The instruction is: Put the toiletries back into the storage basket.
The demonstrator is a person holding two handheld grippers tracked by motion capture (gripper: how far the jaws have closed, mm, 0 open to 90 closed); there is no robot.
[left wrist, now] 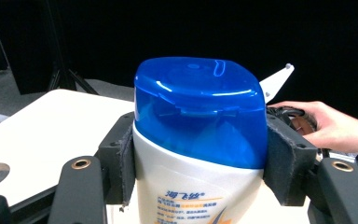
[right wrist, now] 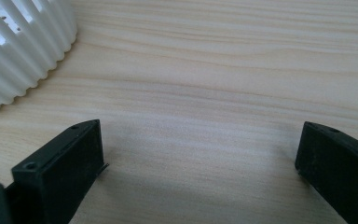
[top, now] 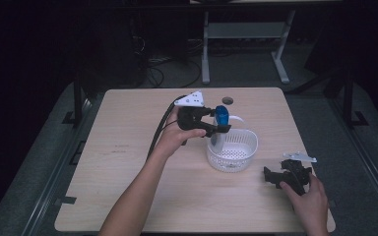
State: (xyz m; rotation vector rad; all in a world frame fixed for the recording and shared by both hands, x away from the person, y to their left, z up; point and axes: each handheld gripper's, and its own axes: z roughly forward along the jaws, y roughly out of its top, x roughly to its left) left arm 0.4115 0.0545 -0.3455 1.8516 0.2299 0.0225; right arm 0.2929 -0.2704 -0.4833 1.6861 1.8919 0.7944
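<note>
A white shampoo bottle [left wrist: 186, 186] with a blue cap [left wrist: 200, 109] sits between the pads of my left gripper [left wrist: 198, 158], which is shut on it just below the cap. In the high view the left gripper [top: 215, 124] holds the bottle [top: 220, 123] over the far left rim of a round white slotted basket [top: 232, 150], the bottle's lower end reaching into it. My right gripper [top: 271, 177] rests low at the table's near right, its jaws wide apart with only bare wood between them [right wrist: 200, 154].
The light wooden table [top: 128, 162] has a small round hole [top: 227, 101] near its far edge. The basket's ribbed wall [right wrist: 23, 51] lies to the upper left of the right gripper. Dark floor, cables and a stand's legs lie beyond the table.
</note>
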